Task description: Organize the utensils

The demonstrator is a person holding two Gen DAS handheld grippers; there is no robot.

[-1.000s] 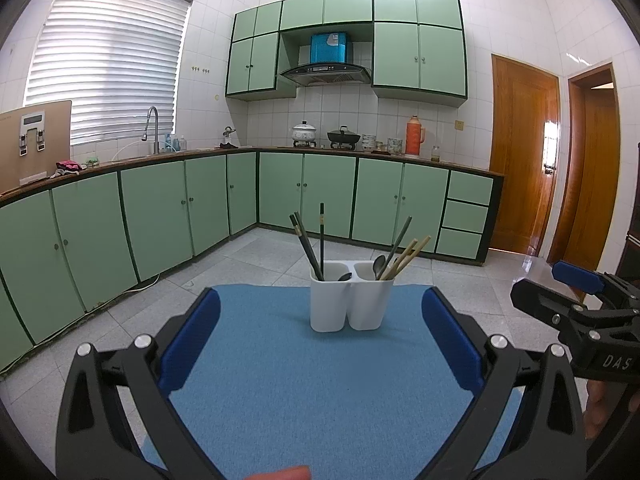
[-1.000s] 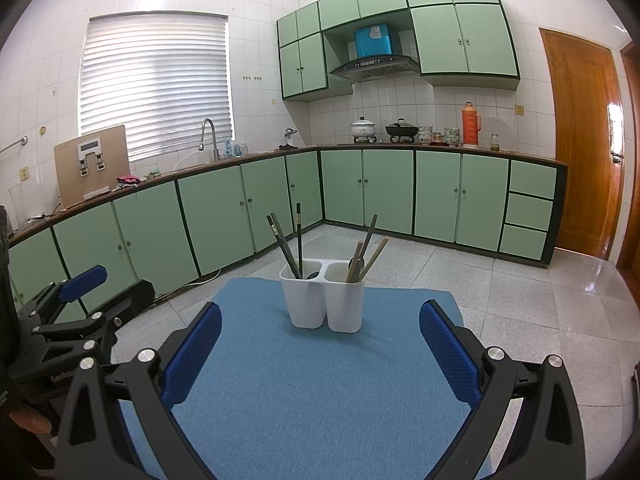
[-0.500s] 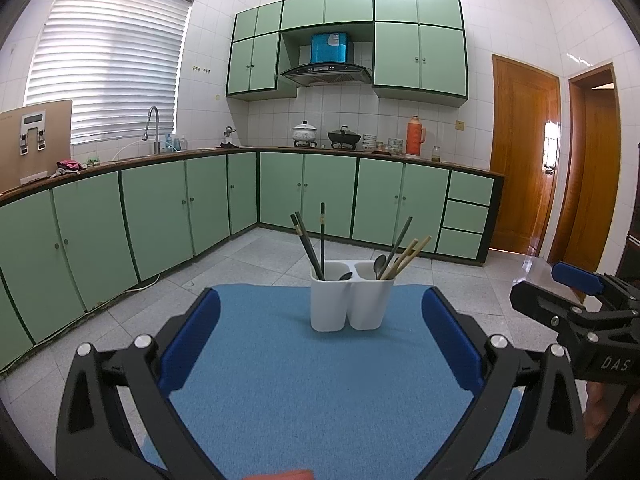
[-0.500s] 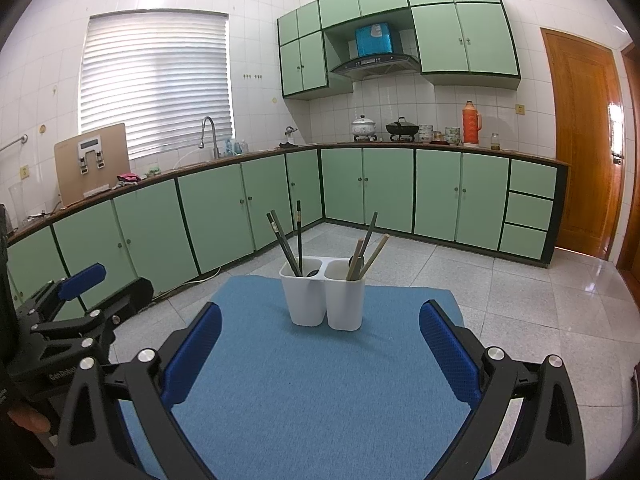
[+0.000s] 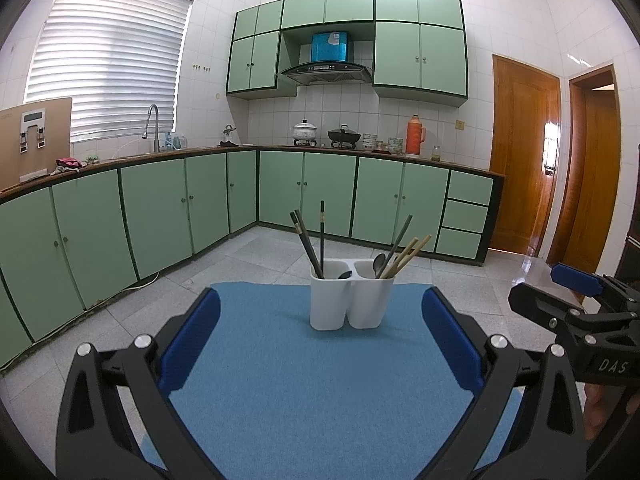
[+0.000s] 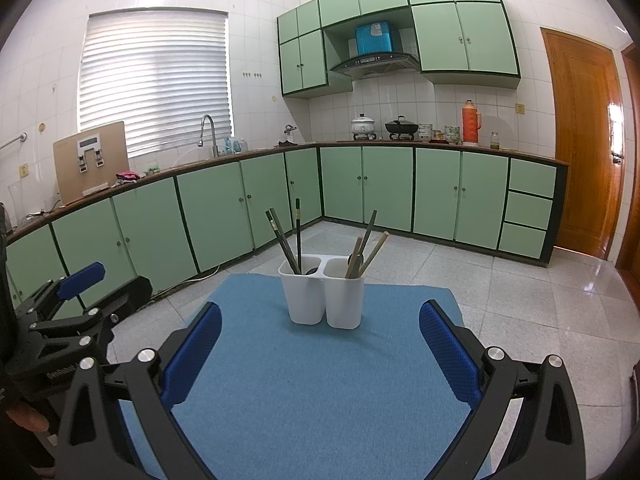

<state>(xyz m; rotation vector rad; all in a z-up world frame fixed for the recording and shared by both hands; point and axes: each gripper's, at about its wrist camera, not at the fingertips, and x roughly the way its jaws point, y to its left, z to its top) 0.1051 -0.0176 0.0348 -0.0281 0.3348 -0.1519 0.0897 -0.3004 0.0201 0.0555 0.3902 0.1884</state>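
**Clearly sorted: utensils stand in the white holder, both grippers empty**

Squarely on the far half of the blue mat (image 5: 320, 380) stands a white two-compartment holder (image 5: 351, 300). Its left cup holds dark chopsticks (image 5: 308, 242) leaning left and one upright, plus a dark spoon bowl (image 5: 345, 275) peeking over the rim. The right cup holds a grey spoon (image 5: 378, 264), a dark handle and pale wooden chopsticks (image 5: 410, 252) fanning right.

Nearer to me, the left gripper (image 5: 320, 340) has its blue-padded fingers (image 5: 192, 344) spread wide apart with nothing between them, well short of the holder. The right gripper (image 6: 320, 344) is likewise splayed and empty, aimed at the same holder (image 6: 324, 298).

As for writing, white letters "DAS" (image 5: 612, 366) show on the black body of the right gripper seen from the left camera. Pale lettering on the left gripper's body (image 6: 60, 372), seen from the right camera, is too blurred to read.

Behind, green cabinets (image 5: 160, 216) line the walls, and an orange flask (image 5: 415, 135) sits on the counter.
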